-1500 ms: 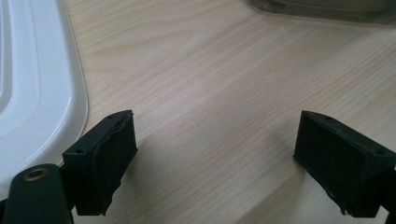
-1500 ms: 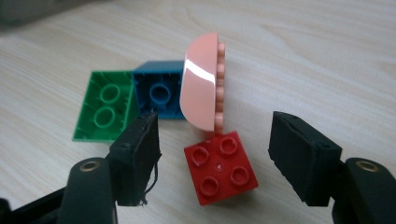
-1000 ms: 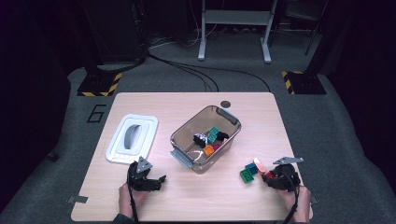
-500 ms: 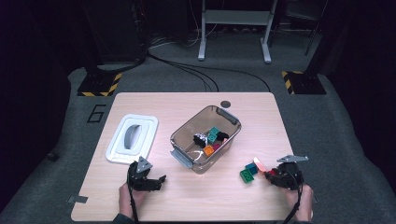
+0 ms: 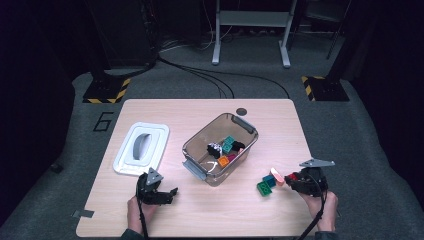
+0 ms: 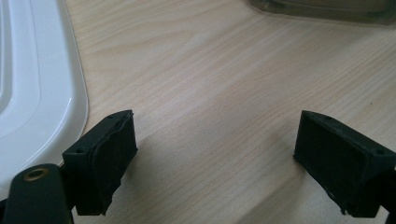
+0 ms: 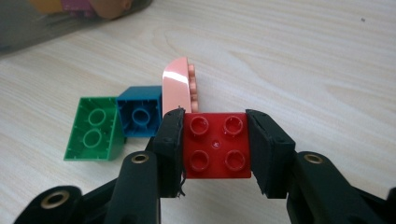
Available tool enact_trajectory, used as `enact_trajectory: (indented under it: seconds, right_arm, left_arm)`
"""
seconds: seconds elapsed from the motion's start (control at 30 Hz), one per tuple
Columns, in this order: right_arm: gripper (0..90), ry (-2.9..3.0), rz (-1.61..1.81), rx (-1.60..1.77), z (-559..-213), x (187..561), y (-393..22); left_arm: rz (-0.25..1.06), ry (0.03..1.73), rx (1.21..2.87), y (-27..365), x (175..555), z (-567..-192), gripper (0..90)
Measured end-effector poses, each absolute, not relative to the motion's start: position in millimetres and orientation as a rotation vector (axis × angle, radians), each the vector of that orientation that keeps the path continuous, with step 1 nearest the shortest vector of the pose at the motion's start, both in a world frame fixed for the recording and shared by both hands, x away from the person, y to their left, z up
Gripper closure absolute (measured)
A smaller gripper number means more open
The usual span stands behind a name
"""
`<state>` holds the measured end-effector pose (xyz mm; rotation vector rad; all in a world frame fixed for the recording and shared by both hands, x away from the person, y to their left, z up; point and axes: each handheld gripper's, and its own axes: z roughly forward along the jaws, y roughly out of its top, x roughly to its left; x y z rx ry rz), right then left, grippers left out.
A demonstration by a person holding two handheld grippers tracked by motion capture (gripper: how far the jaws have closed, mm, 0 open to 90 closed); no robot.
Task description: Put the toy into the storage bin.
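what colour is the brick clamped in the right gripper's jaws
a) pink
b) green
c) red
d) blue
c: in the right gripper view the right gripper has both pads pressed on the red brick, while the green brick, blue brick and pink brick lie on the table beyond it.

High view looks down from above – both tongs views close, sharing tabletop [image 5: 210,210].

I see a pale wood table [image 5: 165,212]. White lid [image 5: 141,148] lies near its left edge, clear bin [image 5: 220,148] at centre, green block [image 5: 263,188], blue block [image 5: 270,180], pink block [image 5: 277,175] toward right edge.
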<state>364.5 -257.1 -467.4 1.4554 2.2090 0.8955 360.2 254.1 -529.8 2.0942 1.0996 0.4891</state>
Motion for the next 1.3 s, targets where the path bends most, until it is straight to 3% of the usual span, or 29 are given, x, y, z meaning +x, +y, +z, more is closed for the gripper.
enact_trajectory:
  seconds: [1.3]
  right_arm:
    - [58.9,2.246,0.966,1.341,-424.5,420.8,-208.6]
  left_arm:
    - [0.490,1.100,2.095,254.2,360.1,-529.7,12.6]
